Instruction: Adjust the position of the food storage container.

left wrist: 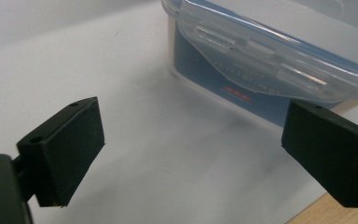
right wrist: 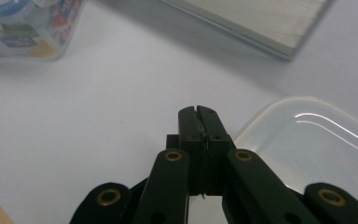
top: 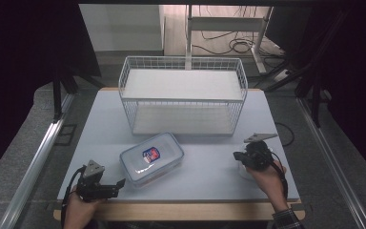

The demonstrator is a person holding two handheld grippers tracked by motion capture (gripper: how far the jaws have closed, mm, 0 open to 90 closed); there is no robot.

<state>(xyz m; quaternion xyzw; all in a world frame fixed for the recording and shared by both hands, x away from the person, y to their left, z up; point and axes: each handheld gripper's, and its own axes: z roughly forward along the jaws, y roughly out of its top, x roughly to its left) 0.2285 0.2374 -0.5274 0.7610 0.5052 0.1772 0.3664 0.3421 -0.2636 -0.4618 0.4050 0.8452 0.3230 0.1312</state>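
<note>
A clear lidded food box (top: pixel 151 157) with blue trim and a colourful label lies on the white table (top: pixel 205 167), in front of the wire basket. My left gripper (top: pixel 116 185) rests at the front left and points at the box. Its jaws stand wide open in the left gripper view, where my left gripper (left wrist: pixel 193 135) has the box's latched end (left wrist: pixel 261 70) just ahead and nothing between the pads. My right gripper (top: pixel 237 156) is at the front right with its jaws pressed together and nothing visible between them. In the right gripper view, my right gripper (right wrist: pixel 198 112) hovers over a translucent plastic tub (right wrist: pixel 317 144).
A white wire basket (top: pixel 183 95) with a white board as its floor stands at the back middle of the table. Its board edge (right wrist: pixel 261 23) lies beyond the right gripper. The table's wooden front edge (top: pixel 181 210) runs along the bottom. Dark curtains flank both sides.
</note>
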